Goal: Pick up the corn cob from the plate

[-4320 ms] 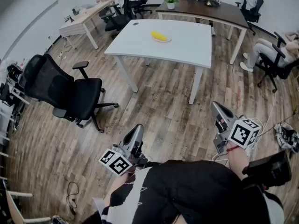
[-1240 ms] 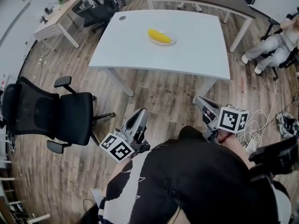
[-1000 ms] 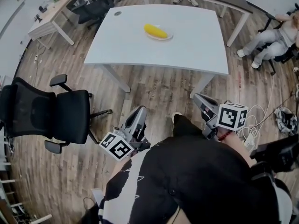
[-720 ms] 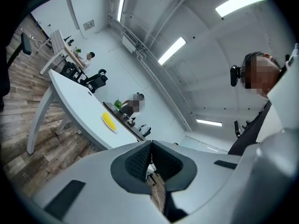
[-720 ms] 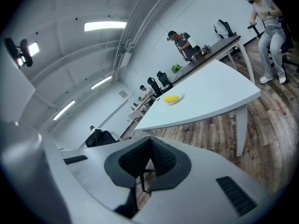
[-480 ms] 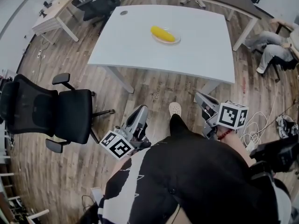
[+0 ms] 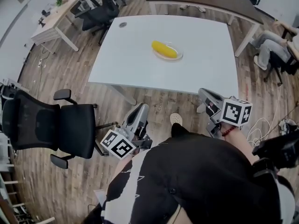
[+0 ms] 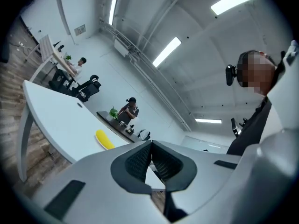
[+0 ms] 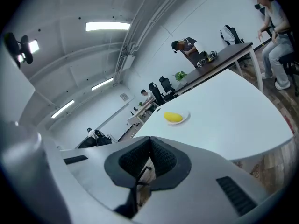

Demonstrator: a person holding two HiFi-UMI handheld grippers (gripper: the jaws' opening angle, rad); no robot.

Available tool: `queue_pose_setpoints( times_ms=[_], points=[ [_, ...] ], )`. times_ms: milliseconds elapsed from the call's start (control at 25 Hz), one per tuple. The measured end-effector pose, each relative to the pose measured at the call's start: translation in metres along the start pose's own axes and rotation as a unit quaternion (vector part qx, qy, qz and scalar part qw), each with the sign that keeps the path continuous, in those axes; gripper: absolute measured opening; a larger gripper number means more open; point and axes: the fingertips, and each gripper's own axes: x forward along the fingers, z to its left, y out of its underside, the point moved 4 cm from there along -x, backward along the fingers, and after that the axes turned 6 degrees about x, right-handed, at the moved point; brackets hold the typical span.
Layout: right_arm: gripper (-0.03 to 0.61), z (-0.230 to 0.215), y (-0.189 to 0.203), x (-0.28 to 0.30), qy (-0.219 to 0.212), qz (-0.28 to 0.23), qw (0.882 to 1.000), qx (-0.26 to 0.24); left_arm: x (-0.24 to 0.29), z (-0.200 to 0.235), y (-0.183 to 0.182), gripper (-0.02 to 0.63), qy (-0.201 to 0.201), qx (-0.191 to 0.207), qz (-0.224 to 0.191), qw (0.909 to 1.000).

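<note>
A yellow corn cob (image 7: 164,49) lies on a small white plate (image 7: 177,56) near the middle of a white table (image 7: 140,55). The cob also shows in the left gripper view (image 8: 104,139) and in the right gripper view (image 9: 173,117), far beyond the jaws. My left gripper (image 7: 141,110) hangs over the wooden floor short of the table's near edge, jaws shut and empty. My right gripper (image 7: 204,94) is at the table's near right corner, jaws shut with nothing between them. Both are well short of the cob.
A black office chair (image 7: 51,127) stands on the floor to the left. A dark long desk (image 7: 205,1) and a light wooden desk (image 7: 51,17) stand beyond the white table. A seated person (image 7: 275,45) is at the right. My foot (image 7: 176,119) steps between the grippers.
The table and corn have come nearer and lower in the head view as I walked toward it. Both grippers moved forward with me, staying shut.
</note>
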Motion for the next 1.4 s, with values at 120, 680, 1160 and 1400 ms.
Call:
queue_pose_setpoints(
  times_ms=[120,680,1160,1400],
  points=[
    [0.014,-0.01,-0.028,0.022,0.0,-0.003,1.0,-0.001,0.033,0.016,-0.012,0.014,0.011,0.037,0.018,0.9991],
    [0.015,-0.084,-0.138,0.13,0.019,-0.017,1.0,0.012,0.19,0.122,-0.063,0.014,0.064,0.1,0.013,0.9928],
    [0.015,-0.105,-0.129,0.152,0.103,-0.123,0.984,0.074,0.248,0.186,-0.061,0.02,0.157,0.255,0.17,0.9389],
    [0.015,-0.092,-0.129,0.147,0.163,-0.204,0.959,0.113,0.292,0.207,-0.072,0.02,0.254,0.258,0.229,0.9034]
  ],
)
